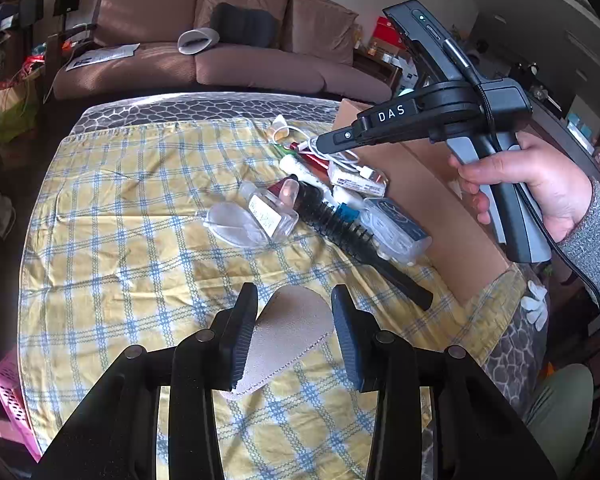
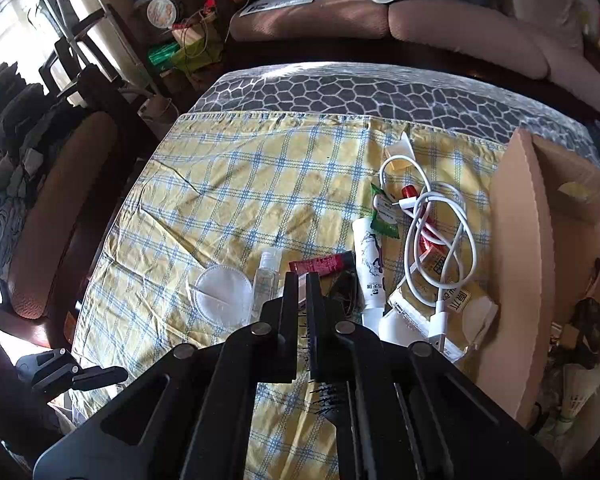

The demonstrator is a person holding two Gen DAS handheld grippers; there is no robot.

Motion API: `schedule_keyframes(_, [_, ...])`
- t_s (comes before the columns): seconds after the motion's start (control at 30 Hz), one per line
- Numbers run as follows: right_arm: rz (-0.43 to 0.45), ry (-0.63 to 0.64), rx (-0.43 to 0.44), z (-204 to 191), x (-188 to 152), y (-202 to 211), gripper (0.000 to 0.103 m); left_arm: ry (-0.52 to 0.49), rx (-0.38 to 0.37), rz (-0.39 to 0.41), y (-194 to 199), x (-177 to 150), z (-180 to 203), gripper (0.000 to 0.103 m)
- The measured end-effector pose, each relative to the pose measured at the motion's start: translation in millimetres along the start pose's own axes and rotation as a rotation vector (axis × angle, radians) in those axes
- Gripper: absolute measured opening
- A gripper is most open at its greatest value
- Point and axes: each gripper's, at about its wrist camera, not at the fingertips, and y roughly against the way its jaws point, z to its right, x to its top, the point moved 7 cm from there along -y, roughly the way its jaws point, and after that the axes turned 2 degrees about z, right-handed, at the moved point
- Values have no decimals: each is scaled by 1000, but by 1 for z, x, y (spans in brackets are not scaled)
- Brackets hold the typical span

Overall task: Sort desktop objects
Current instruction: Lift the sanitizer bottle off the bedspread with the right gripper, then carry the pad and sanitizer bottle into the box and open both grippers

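Right now the black hairbrush (image 1: 348, 236) lies just beside the cardboard box (image 1: 440, 200), on the near side of the pile. Its long handle points away from the box wall at a slant, toward the near table edge. The right gripper (image 2: 302, 276) hangs just above the bristles (it is the nearer one). Its fingers are almost shut, and I see nothing pinched between them. The left gripper (image 1: 294, 300) is farther from the box. Its fingers are partly open around a beige cloth (image 1: 296, 328), which they seem to hold.
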Motion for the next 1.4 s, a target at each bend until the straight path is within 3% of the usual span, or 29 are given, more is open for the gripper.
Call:
schedule_keyframes(0.03, [-7,1,4,-3,-3,-3,21,2,3,1,1,-1,-1,39])
schedule_keyframes(0.1, [-19,7,20,-13,-7,-13,31,9,4,-4,1,-3,-4,39])
schedule_keyframes(0.4, [-142,-62,29,-30,-31,-79,29,21,-4,-9,-2,-6,-11,39])
schedule_keyframes(0.53, [-127,-71,53,-31,-33,-85,18,36,-6,-15,-5,-6,-16,39])
schedule_keyframes(0.77, [-29,-24,61,-26,-18,-26,18,1,-26,5,-2,26,7,39])
schedule_keyframes(0.97, [77,-21,39,10,-5,58,18,-65,-69,4,-10,67,69,39])
schedule_keyframes(1.2, [133,-99,-38,102,-27,134,18,-70,-177,-26,-53,117,158,39])
schedule_keyframes(1.4, [131,-213,-75,194,-53,145,18,-93,-170,-91,-123,146,208,39])
